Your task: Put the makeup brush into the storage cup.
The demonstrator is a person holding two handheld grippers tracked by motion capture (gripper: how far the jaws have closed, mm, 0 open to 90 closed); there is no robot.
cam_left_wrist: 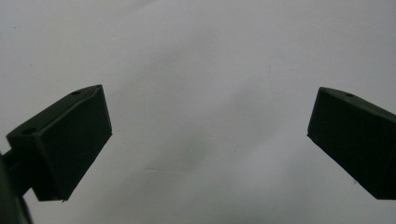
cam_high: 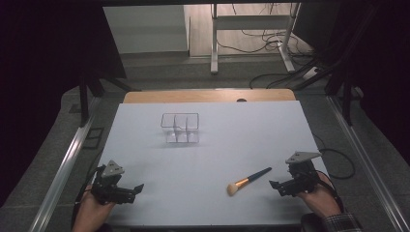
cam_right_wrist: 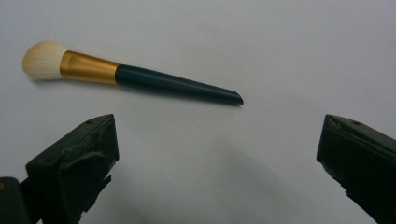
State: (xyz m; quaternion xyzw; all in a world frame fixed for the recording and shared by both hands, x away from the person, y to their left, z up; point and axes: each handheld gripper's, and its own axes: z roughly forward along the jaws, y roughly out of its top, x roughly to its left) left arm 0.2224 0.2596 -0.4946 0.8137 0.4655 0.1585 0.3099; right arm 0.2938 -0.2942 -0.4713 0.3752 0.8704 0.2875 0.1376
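A makeup brush [cam_high: 248, 181] with pale bristles, a gold ferrule and a dark handle lies flat on the white table top [cam_high: 217, 145], front right of centre. In the right gripper view the brush [cam_right_wrist: 135, 77] lies just beyond the wide-apart jaws. My right gripper [cam_high: 276, 185] is open, a short way right of the brush handle, touching nothing. My left gripper [cam_high: 139, 188] rests open near the front left edge, with bare table between its jaws [cam_left_wrist: 210, 135]. A clear plastic organizer [cam_high: 180, 127] with compartments stands upright past the table's middle.
A wooden strip [cam_high: 208, 95] borders the table's far edge. Metal rails [cam_high: 67, 159] run along both sides. Beyond stand desk legs [cam_high: 214, 38] and loose cables [cam_high: 270, 41] on the floor. The person's hands hold both grippers at the near edge.
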